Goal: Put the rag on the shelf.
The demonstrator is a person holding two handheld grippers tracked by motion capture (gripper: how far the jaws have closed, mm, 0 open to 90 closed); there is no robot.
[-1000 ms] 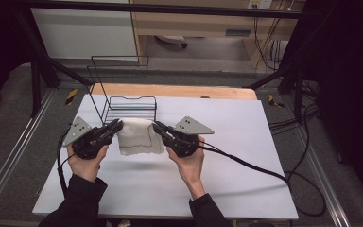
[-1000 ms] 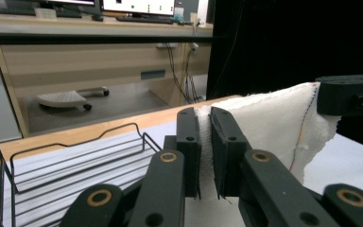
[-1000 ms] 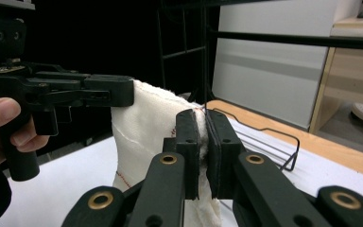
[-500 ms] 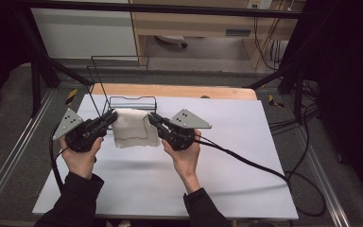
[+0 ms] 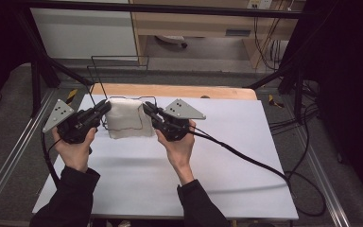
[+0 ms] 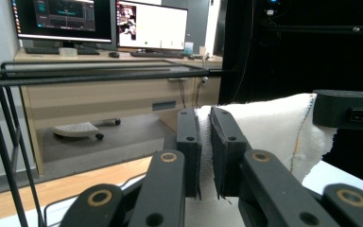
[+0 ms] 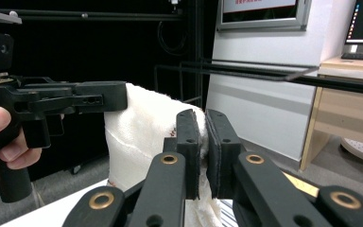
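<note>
A white towel hangs folded between my two grippers, lifted above the white table. My left gripper is shut on the towel's upper left corner; in the left gripper view the cloth is pinched between the black jaws at my left gripper. My right gripper is shut on the upper right corner; in the right gripper view the towel drapes leftward from my right gripper to the other gripper. The towel's lower edge hangs near the table surface.
A black wire rack stands right behind the towel at the table's far edge, with a wooden strip beside it. A black cable trails right across the table. A desk with monitors lies beyond.
Both grippers have risen and moved away from me with the towel held between them. The towel has come up off the table and now hangs in front of the wire rack.
</note>
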